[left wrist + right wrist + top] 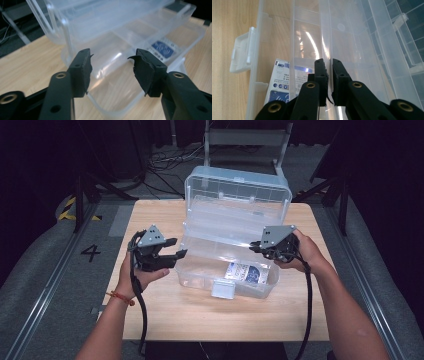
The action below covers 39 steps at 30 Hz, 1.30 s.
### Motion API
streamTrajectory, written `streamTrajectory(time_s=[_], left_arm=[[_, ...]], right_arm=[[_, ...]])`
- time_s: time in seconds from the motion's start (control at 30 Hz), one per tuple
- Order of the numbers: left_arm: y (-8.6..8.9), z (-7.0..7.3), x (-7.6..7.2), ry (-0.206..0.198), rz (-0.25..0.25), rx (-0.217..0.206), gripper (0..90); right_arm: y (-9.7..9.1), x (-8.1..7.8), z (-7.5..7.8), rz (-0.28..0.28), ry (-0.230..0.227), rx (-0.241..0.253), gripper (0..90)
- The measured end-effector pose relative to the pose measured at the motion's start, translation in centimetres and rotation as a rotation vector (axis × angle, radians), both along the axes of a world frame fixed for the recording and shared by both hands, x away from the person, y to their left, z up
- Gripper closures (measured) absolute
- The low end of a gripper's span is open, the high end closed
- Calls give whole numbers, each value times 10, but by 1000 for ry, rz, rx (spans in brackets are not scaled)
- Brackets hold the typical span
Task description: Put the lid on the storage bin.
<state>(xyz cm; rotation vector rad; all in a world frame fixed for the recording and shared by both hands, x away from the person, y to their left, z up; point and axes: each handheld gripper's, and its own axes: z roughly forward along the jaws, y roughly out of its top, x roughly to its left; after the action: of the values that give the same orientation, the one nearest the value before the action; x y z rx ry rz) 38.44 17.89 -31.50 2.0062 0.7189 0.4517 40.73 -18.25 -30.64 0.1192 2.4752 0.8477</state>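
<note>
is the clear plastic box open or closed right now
Open: the clear plastic box has its lid standing upright behind it, and its latch hangs free.

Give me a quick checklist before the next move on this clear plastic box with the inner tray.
1. Lid fully up: ok.
2. Right claw closed on the tray edge: ok, jaws nearly together around the thin wall.
3. Left claw free: ok, jaws apart, nothing between them, short of the box.
4. Blue-printed packet lying flat in the box bottom: ok.
5. Front latch out of the way: ok, hanging down.
6. Tray compartments empty: cannot tell.
</note>
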Motion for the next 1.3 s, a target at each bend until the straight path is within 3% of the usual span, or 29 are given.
streamTrajectory(time_s=[0.2, 0.4, 0.5, 0.57, 0.9, 1.1, 1.3], left_arm=[[-8, 19, 19, -5, -19, -6, 620], [-20, 35, 33, -37, 8, 5, 684], [-29, 43, 39, -66, 23, 51, 715], [-34, 46, 44, -70, 21, 55, 743], [-37, 45, 65, -64, 34, 101, 893], [-32, 47, 71, -76, 69, 95, 895], [-24, 52, 73, -72, 84, 62, 896]], right_arm=[[-2, -5, -3, 5, -20, 6, 844], [0, -9, -5, -6, -30, -8, 841], [1, -11, -6, -7, -37, -9, 840], [1, -15, -8, -10, -57, -19, 837], [0, -21, -13, -25, -62, 6, 827], [-1, -23, -14, -23, -65, 13, 825], [-1, -25, -16, -27, -69, 16, 823]])
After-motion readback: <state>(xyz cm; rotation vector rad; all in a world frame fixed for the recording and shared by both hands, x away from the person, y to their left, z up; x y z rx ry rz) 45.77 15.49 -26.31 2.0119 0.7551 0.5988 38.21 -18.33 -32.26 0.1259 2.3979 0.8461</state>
